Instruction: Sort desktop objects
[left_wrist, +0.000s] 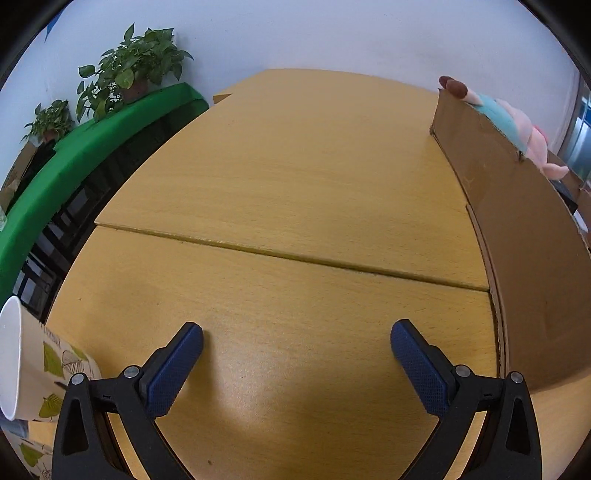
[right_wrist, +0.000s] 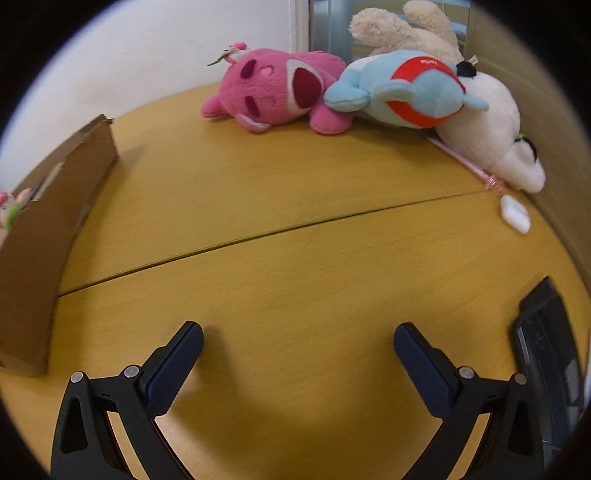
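My left gripper (left_wrist: 296, 336) is open and empty over the wooden desk (left_wrist: 295, 177). A cardboard box (left_wrist: 524, 236) stands to its right, with a plush toy (left_wrist: 517, 125) showing over its rim. My right gripper (right_wrist: 298, 338) is open and empty above the desk (right_wrist: 295, 266). At the far side lie a pink plush (right_wrist: 273, 92), a blue and red plush (right_wrist: 410, 88), a white plush (right_wrist: 495, 129) and a cream plush (right_wrist: 402, 29). The box (right_wrist: 44, 236) is on the left in the right wrist view.
A paper cup with green leaf print (left_wrist: 33, 365) is at the lower left. Potted plants (left_wrist: 133, 70) stand on a green-covered shelf (left_wrist: 81, 155). A pink pen (right_wrist: 469, 162), a white earbud case (right_wrist: 515, 214) and a dark device (right_wrist: 546, 354) lie at the right.
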